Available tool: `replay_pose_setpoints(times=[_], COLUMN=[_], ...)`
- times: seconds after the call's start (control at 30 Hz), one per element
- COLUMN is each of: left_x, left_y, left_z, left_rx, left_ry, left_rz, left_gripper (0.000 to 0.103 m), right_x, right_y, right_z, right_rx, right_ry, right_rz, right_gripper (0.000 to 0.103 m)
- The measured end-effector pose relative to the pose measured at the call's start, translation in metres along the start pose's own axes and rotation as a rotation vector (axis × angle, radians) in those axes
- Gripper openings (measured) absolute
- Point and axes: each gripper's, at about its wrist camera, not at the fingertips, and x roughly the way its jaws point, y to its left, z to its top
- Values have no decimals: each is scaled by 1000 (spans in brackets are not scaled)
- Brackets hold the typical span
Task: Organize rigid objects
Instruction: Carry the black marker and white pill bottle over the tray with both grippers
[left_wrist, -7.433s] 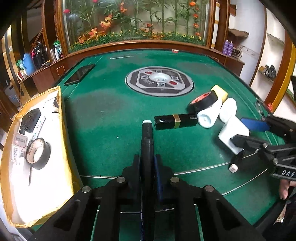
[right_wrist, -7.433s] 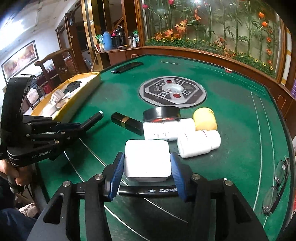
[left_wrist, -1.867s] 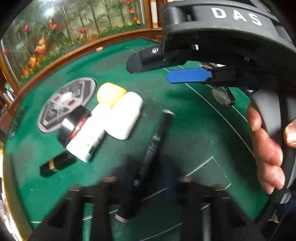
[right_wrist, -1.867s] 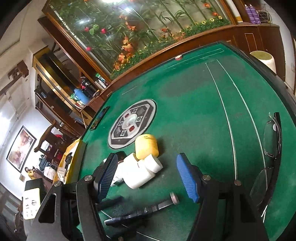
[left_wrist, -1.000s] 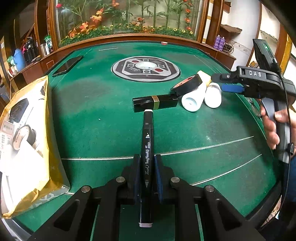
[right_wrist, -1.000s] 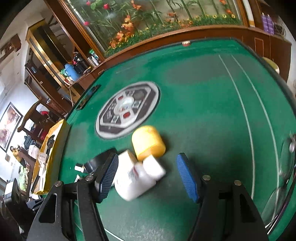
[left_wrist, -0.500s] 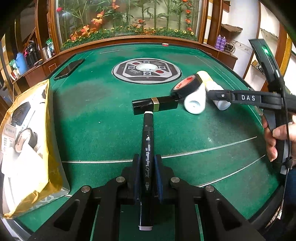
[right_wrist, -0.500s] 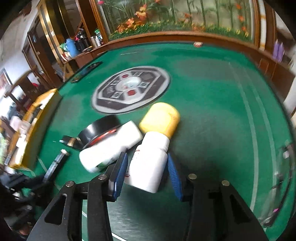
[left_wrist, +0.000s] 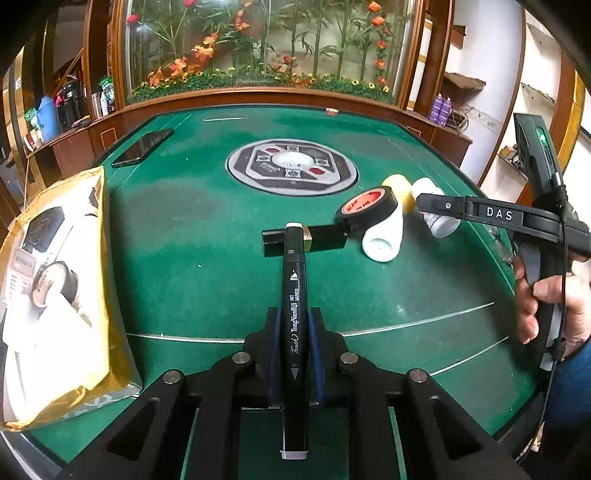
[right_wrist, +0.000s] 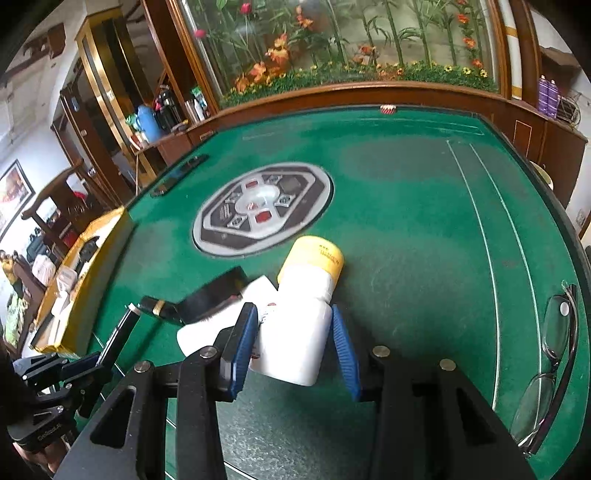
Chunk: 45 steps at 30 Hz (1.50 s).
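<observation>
My left gripper (left_wrist: 294, 314) is shut on a black marker (left_wrist: 293, 295) that points forward over the green table. Beyond its tip lies a black tube with a gold band (left_wrist: 321, 240). A black tape roll with a red core (left_wrist: 365, 206) leans on a white bottle (left_wrist: 382, 240). My right gripper (right_wrist: 293, 314) is closing its jaws, and the blue pads touch both sides of a second white bottle (right_wrist: 295, 332) lying on the felt. A yellow jar (right_wrist: 314, 258) lies against that bottle's cap. The left gripper (right_wrist: 85, 365) shows at the lower left of the right wrist view.
A gold-edged box (left_wrist: 103, 258) with a tape roll and packets sits at the left table edge. A phone (left_wrist: 142, 147) lies at the far left. A round panel (left_wrist: 291, 166) marks the table's middle. Glasses (right_wrist: 546, 350) rest near the right edge. A hand (left_wrist: 535, 306) holds the right gripper.
The right gripper's jaws have come in from wide apart onto the white bottle. The left gripper has kept the marker and stayed put.
</observation>
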Motion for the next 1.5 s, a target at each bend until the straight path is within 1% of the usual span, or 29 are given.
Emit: replay_pose_setpoints(times=[0.17, 0.3, 0.37, 0.47, 0.63, 0.9, 1.03, 1.23, 1.37, 1.5], left_x=[-10, -23, -31, -42, -55, -76, -83, -88, -82, -73], left_y=[5, 13, 21, 35, 58, 90, 110, 147, 171, 185], left_z=[1, 4, 6, 9, 8, 3, -1, -7, -13, -18], left_rx=[-20, -37, -54, -86, -133, -194, -232, -309, -362, -392], left_ry=[-28, -65, -83, -115, -149, -202, -218, -228, -217, -204], left_rz=[-7, 0, 4, 18, 44, 71, 93, 137, 157, 170], left_gripper=[15, 15, 15, 15, 15, 15, 15, 15, 15, 15], right_x=[-9, -16, -20, -20, -14, -8, -1, 10, 25, 41], right_y=[-3, 3, 10, 24, 62, 130, 174, 232, 261, 283], right_z=[4, 6, 6, 6, 4, 7, 11, 12, 7, 3], right_rx=[29, 29, 24, 2, -36, -138, -201, -285, -318, -347], right_ry=[-61, -116, -128, -122, -95, -76, -62, -42, -2, 32], right_rz=[26, 66, 83, 124, 216, 309, 360, 410, 438, 440], right_gripper=[40, 40, 40, 40, 40, 40, 40, 40, 40, 40])
